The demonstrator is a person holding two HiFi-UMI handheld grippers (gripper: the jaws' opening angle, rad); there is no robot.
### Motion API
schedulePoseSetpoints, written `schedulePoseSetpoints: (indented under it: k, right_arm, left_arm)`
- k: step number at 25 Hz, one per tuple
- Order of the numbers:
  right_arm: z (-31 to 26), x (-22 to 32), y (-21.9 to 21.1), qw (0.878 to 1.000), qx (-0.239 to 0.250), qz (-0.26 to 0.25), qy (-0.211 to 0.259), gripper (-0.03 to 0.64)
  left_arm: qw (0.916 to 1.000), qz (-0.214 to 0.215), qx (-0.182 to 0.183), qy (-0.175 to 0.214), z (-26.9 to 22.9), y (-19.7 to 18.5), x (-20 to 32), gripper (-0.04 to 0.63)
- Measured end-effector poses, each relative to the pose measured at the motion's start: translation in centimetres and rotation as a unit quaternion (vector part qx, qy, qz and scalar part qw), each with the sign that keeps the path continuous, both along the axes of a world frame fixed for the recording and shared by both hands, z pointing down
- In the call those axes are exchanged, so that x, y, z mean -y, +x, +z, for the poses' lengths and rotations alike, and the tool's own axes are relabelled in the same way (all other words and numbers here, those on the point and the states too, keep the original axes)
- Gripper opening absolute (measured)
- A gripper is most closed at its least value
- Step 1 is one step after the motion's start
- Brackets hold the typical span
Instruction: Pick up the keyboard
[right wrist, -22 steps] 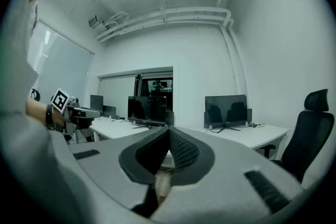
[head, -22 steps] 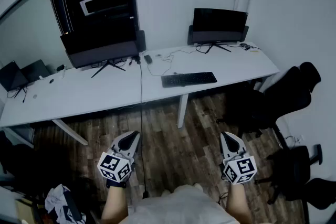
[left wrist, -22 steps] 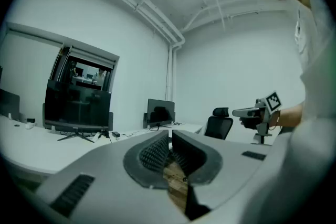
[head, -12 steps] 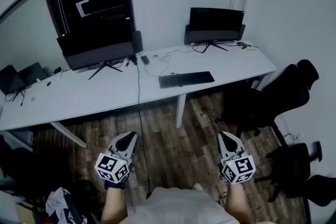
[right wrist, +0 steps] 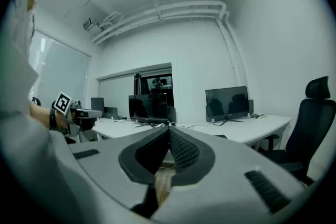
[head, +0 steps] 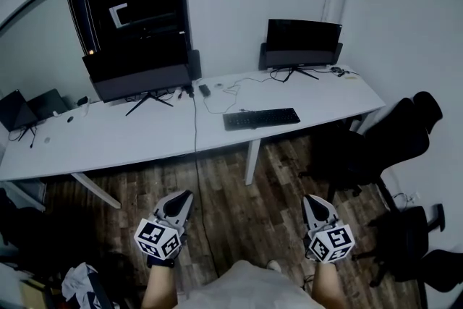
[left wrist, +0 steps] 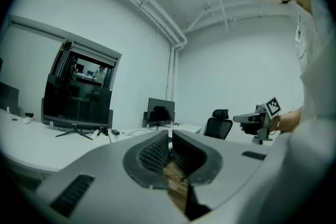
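Note:
A black keyboard [head: 261, 118] lies on the long white desk [head: 137, 132], near its front edge, below the right monitor [head: 303, 35]. Both grippers hang low over the wooden floor, well short of the desk. My left gripper [head: 182, 195] is shut with nothing between its jaws, and my right gripper [head: 311, 199] is shut and empty too. In the left gripper view the closed jaws [left wrist: 170, 135] point level toward the desk, with the right gripper [left wrist: 257, 119] off to the side. The right gripper view shows its closed jaws [right wrist: 168, 130] and the left gripper [right wrist: 79, 112] at left.
A large dark monitor [head: 139, 76] stands at the desk's middle and laptops [head: 29, 103] sit at its left end. Cables [head: 230, 87] trail across the desktop. Black office chairs [head: 376, 145] crowd the right side. A desk leg [head: 252, 159] stands below the keyboard.
The desk and keyboard have slid slightly down and right in the head view. Both grippers sit a little lower in the picture and stay shut.

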State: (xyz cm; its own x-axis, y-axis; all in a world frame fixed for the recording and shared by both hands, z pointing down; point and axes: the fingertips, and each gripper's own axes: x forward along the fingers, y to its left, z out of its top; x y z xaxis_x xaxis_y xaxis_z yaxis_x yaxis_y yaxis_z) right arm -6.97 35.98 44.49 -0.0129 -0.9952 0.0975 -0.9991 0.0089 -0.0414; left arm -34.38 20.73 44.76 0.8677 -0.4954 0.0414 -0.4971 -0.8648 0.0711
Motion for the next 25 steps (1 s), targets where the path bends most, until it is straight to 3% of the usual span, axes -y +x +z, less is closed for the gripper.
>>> schedulePoseSetpoints:
  k: [12, 25]
  right_arm:
    - [2.0, 0.2, 2.7, 1.000, 0.007, 0.004, -0.027, 0.003]
    - [2.1, 5.3, 14.2, 0.999, 0.016, -0.012, -0.026, 0.003]
  left_arm:
    - [0.9993, 0.026, 0.006, -0.028, 2.1, 4.5, 0.6, 0.021]
    - [0.9980, 0.056, 0.027, -0.016, 1.1, 18.4, 5.4, 0.021]
